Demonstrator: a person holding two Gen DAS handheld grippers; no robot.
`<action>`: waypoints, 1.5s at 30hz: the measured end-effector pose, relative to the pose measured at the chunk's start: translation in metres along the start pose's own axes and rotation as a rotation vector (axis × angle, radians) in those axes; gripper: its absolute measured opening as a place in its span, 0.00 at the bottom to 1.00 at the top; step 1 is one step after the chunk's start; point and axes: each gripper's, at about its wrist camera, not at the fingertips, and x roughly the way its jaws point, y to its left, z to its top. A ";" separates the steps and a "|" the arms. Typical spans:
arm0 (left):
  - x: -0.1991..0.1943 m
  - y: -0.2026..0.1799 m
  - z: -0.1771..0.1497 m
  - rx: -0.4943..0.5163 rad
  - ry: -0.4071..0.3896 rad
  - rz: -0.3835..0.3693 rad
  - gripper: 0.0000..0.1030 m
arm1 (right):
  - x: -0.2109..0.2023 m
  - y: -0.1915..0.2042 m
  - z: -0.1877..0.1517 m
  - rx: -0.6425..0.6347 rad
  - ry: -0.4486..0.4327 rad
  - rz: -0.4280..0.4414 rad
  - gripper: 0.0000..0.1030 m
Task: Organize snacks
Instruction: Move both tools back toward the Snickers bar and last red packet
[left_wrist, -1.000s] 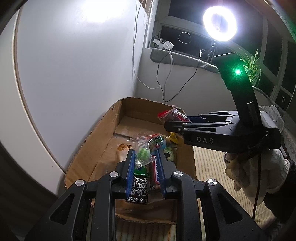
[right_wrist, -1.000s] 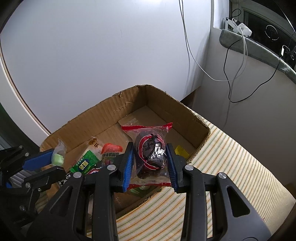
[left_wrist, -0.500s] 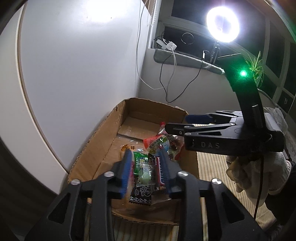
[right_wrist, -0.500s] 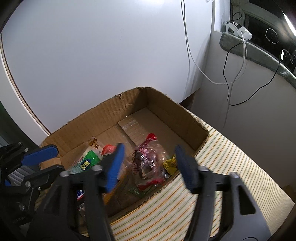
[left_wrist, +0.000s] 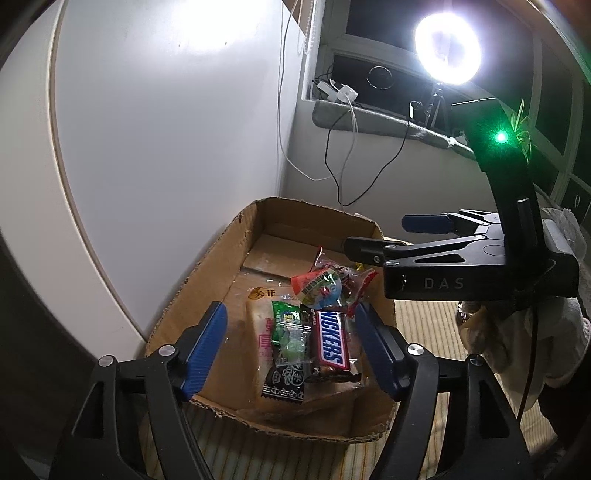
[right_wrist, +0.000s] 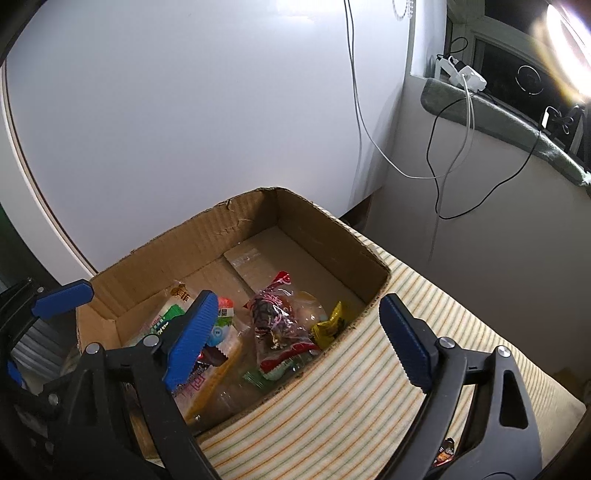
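Left hand-held gripper (left_wrist: 291, 347) low over the near end of the cardboard box (left_wrist: 207, 295), blue fingers (left_wrist: 207, 343) spread wide, nothing between them, tips aimed forward and down into the box. Below that gap, on the box floor: a pale flat packet (left_wrist: 258, 332) lying lengthwise toward the far wall, a clear green candy bag (left_wrist: 291, 332) with its long axis running the same way, a black patterned wrapper (left_wrist: 284, 382) at the near end, then a Snickers bar (left_wrist: 330, 341) just beside, long axis also near-to-far, label up. Further in, a round red-and-blue snack pack (left_wrist: 317, 288) resting on the heap. To the right, a red-trimmed clear packet of dark snacks (right_wrist: 277, 325) lying tilted, one red end pointing toward the far corner, and a small yellow wrapper (right_wrist: 328, 325) touching the right wall of the box. Box itself seated on a striped bench (right_wrist: 351, 387), long axis running away from the cameras toward a white wall. Right hand-held gripper (right_wrist: 299, 339) above the box's right near corner, fingers (right_wrist: 406, 347) fully parted and holding nothing, one over the snacks and the other outside the wall; seen from the left wrist, held level, pointing left across the box, in a white-gloved hand (left_wrist: 517, 332).
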 end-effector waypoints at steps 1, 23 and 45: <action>-0.001 -0.001 0.000 0.001 -0.001 0.001 0.72 | -0.002 -0.001 -0.001 0.002 -0.003 -0.002 0.89; -0.023 -0.051 0.003 0.073 -0.040 -0.051 0.72 | -0.077 -0.050 -0.036 0.079 -0.070 -0.088 0.89; -0.001 -0.119 -0.006 0.123 0.017 -0.203 0.72 | -0.136 -0.164 -0.116 0.256 -0.013 -0.209 0.88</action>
